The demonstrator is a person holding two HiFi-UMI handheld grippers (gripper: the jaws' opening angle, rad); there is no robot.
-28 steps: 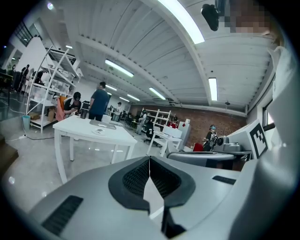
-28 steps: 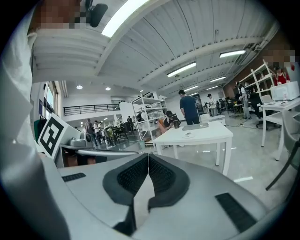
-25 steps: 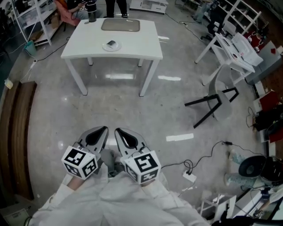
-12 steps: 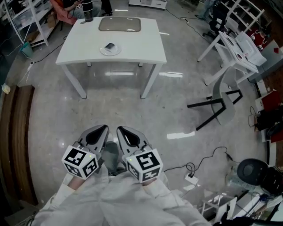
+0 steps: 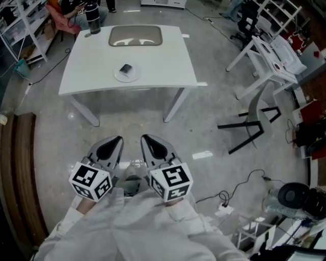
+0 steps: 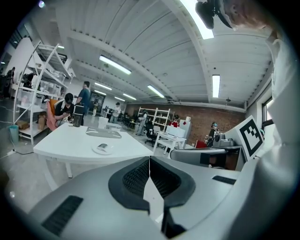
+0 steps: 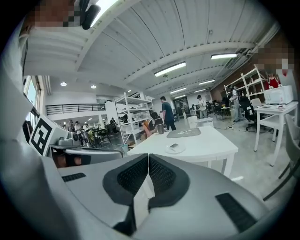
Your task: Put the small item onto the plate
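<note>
A small grey item (image 5: 125, 69) lies on a white plate (image 5: 127, 76) on the white table (image 5: 158, 61) ahead of me. The plate (image 6: 102, 148) shows small in the left gripper view, and the plate (image 7: 175, 149) shows again in the right gripper view. Both grippers are held close to my body, well short of the table. My left gripper (image 5: 113, 143) is shut with nothing in it. My right gripper (image 5: 148, 142) is shut and empty too.
A grey mat (image 5: 136, 35) and a dark cup (image 5: 93, 12) sit at the table's far side. A person (image 5: 71, 9) sits behind it. A tipped chair (image 5: 252, 120) and a white desk (image 5: 272, 53) stand at the right. Cables (image 5: 239, 186) trail on the floor.
I have come closer to the table, which now sits lower and larger in the head view. Both grippers stay shut and held close together.
</note>
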